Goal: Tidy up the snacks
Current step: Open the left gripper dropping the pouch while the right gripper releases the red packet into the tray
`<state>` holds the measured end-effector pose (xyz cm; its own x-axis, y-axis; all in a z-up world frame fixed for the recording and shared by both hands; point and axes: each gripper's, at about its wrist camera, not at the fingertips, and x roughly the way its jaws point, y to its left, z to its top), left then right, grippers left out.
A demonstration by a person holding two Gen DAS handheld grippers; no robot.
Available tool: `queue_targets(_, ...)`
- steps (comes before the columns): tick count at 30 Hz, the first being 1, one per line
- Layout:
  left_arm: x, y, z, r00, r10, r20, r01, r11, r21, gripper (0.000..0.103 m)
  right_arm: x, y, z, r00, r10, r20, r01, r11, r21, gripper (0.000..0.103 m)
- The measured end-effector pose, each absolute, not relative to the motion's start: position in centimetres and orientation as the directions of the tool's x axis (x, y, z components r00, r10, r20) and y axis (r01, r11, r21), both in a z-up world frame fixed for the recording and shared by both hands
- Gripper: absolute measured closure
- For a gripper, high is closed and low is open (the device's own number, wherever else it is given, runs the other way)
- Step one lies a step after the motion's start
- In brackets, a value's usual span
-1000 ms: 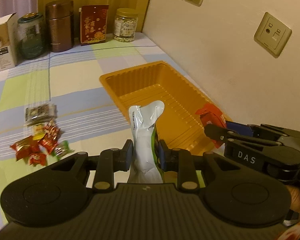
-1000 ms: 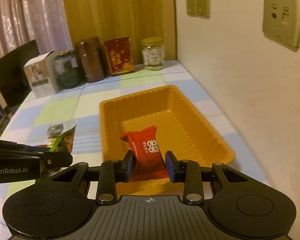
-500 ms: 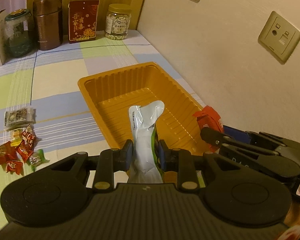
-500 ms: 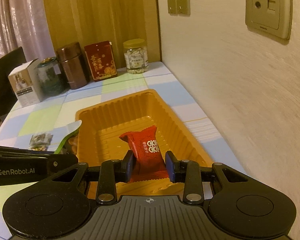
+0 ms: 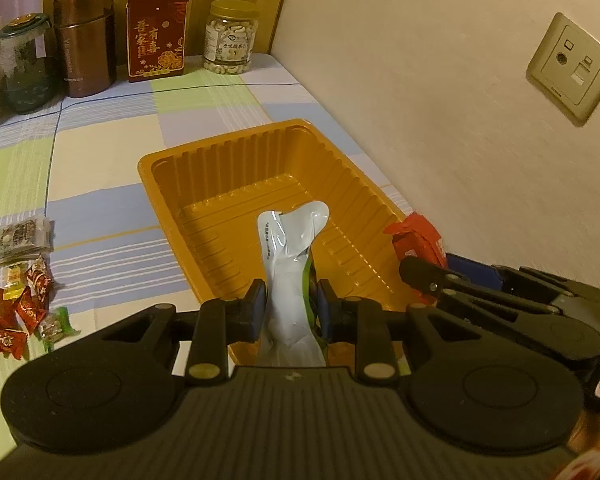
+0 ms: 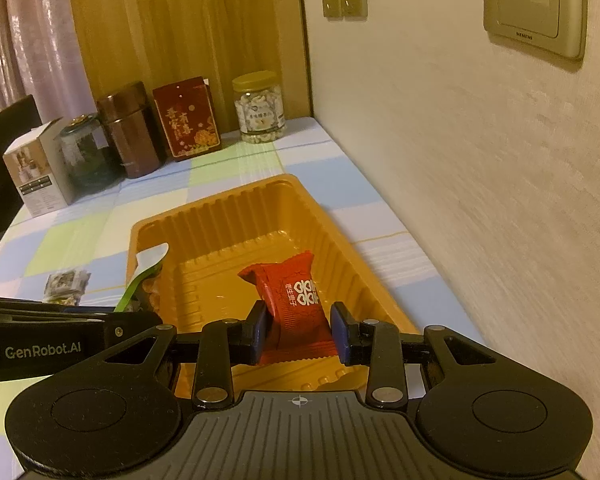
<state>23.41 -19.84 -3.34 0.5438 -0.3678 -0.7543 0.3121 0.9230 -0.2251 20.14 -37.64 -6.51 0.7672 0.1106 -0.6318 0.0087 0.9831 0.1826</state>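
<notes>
Both pairs of jaws are clenched on snacks. Left gripper [image 5: 291, 309] pinches a silver-and-green snack pouch [image 5: 290, 264], right gripper [image 6: 299, 331] a red wrapped snack [image 6: 296, 300]; both packets hang over the near end of the orange plastic tray [image 5: 220, 168], which lies on the checked tablecloth [image 5: 100, 152] by the wall. Loose candies [image 5: 22, 312] lie left of the tray, below what seems a small clear packet [image 5: 20, 236].

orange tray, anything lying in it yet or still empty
Empty: the orange tray shows a bare ribbed floor; the red packet and silver pouch remain clamped in the grippers.
</notes>
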Motion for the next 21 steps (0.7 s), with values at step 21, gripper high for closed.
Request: queue_targets(21,22.6,-16.8,-3.7,0.564,-0.346,-0.749,0.243,0.937,-0.250,0.065,20.3,-36.7,-6.5,0.768,0.139,-0.625,-0.013,0.979,0.202,0.069)
